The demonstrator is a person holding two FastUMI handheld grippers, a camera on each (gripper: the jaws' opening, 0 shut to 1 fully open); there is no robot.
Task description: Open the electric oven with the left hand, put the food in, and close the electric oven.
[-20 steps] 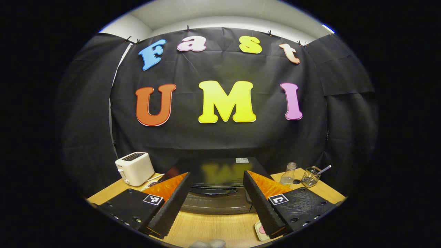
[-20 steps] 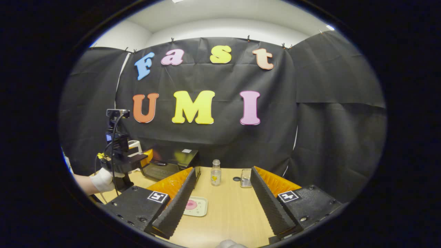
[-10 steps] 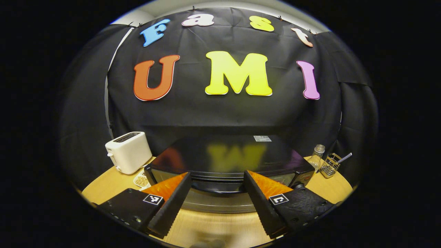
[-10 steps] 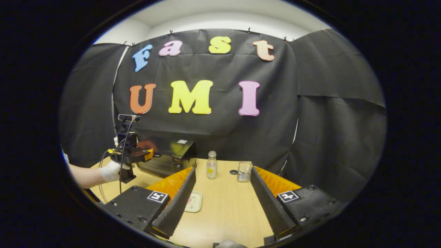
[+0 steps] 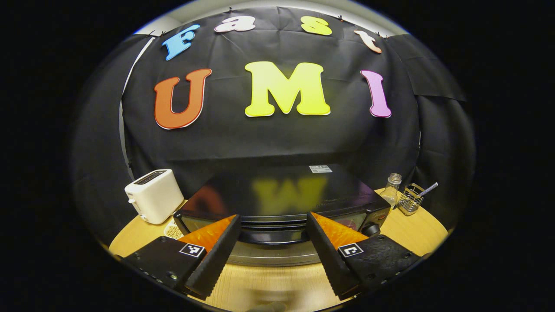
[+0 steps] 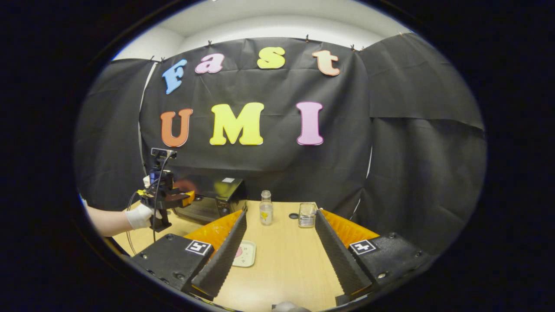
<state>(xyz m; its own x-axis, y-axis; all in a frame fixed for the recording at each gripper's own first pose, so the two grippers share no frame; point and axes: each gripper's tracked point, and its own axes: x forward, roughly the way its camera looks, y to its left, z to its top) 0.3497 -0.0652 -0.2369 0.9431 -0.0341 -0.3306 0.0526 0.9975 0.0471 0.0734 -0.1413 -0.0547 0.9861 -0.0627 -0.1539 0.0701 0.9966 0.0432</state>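
L gripper fingers spread, flanking oven handle, not pinching. R gripper spread over table, near plate.

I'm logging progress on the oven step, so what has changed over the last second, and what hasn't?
The left gripper has moved in toward the electric oven, which now looms larger between its open fingers; its handle sits between them, not yet gripped. The oven door remains shut. The right gripper stayed open above the table, and the small plate of food, bottle and toaster kept their places.
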